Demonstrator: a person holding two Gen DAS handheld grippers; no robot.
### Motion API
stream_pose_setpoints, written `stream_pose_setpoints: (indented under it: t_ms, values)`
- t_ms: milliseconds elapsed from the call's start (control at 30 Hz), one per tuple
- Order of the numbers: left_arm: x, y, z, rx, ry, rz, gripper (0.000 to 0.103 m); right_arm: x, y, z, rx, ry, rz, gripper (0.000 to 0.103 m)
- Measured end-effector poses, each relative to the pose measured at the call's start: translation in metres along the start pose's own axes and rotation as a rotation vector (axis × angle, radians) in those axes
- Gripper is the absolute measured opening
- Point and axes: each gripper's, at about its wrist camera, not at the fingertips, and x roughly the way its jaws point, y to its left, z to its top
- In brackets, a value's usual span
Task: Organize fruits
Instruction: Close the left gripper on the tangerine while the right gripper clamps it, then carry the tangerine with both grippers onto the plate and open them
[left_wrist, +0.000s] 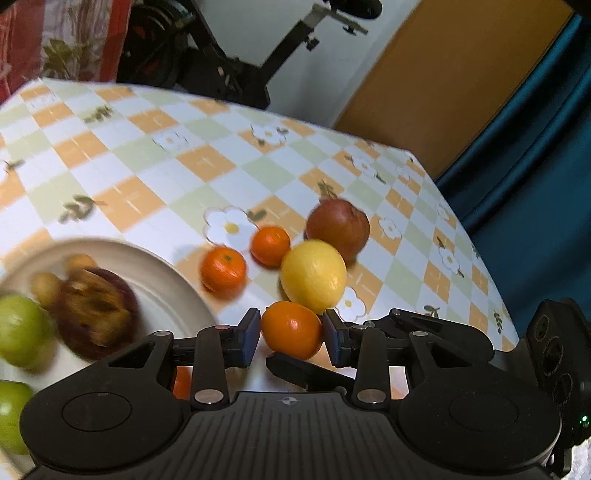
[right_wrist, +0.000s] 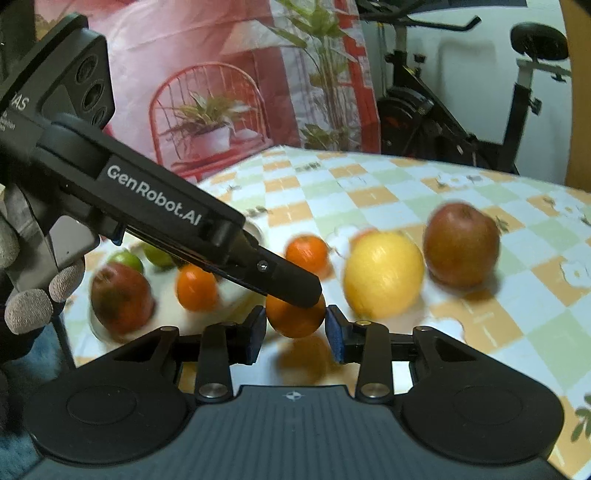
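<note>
A: So, where's the orange (left_wrist: 291, 332) rn?
B: Near side of the table, just right of the plate (left_wrist: 177, 280). It sits btw the pads of the left gripper (left_wrist: 291, 316), both pads tight on its sides, so that one's clamped on it.
A: And the right gripper (right_wrist: 295, 321)?
B: Same fruit. In its own view the orange is btw its blue pads too, pressed left & right. One black finger of the left gripper lies across the top of it there. The left view shows a right-gripper finger under the fruit.
A: On the cloth or off it?
B: Looks clear of the checked tablecloth (left_wrist: 147, 166), w/ a shadow below, but can't tell for sure.
A: Other fruit?
B: Just beyond the orange is a lemon (left_wrist: 314, 275), v. close to it. Farther right is a red apple (left_wrist: 338, 229), right against the lemon. Left of the lemon are two mandarins (left_wrist: 223, 273), slightly apart, on the cloth.
A: Plate?
B: Left side, white. It holds a dark apple (left_wrist: 96, 314), blurred, w/ green apples (left_wrist: 22, 332) at the near-left and small brownish fruits (left_wrist: 44, 288) behind. A third mandarin (right_wrist: 195, 286) is at the plate's right edge. Can't tell if it's on the plate.
A: Anything else?
B: A gloved hand (right_wrist: 29, 295) grips the left gripper's handle. Exercise bike (right_wrist: 443, 110) beyond the table.
</note>
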Motion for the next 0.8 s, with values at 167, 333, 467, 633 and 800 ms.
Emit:
stream_pose_setpoints:
  t_ms: [167, 333, 467, 633, 800]
  values:
    - [-0.023, 0.015, 0.001, -0.024, -0.005, 0.029, 0.039, 0.006, 0.017, 0.019, -0.022, -0.024, 0.053, 0.038]
    - [-0.035, 0.024, -0.013, -0.035, 0.02, 0.047, 0.039, 0.013, 0.036, 0.021, -0.069, 0.0, 0.098, 0.038]
    - [-0.041, 0.031, -0.023, -0.054, 0.033, 0.056, 0.039, 0.017, 0.047, 0.014, -0.098, 0.037, 0.133, 0.038]
    - [-0.044, 0.037, -0.032, -0.063, 0.038, 0.072, 0.039, 0.023, 0.057, 0.01, -0.127, 0.07, 0.157, 0.038]
    - [-0.044, 0.043, -0.038, -0.065, 0.051, 0.088, 0.039, 0.029, 0.063, 0.006, -0.141, 0.096, 0.176, 0.038]
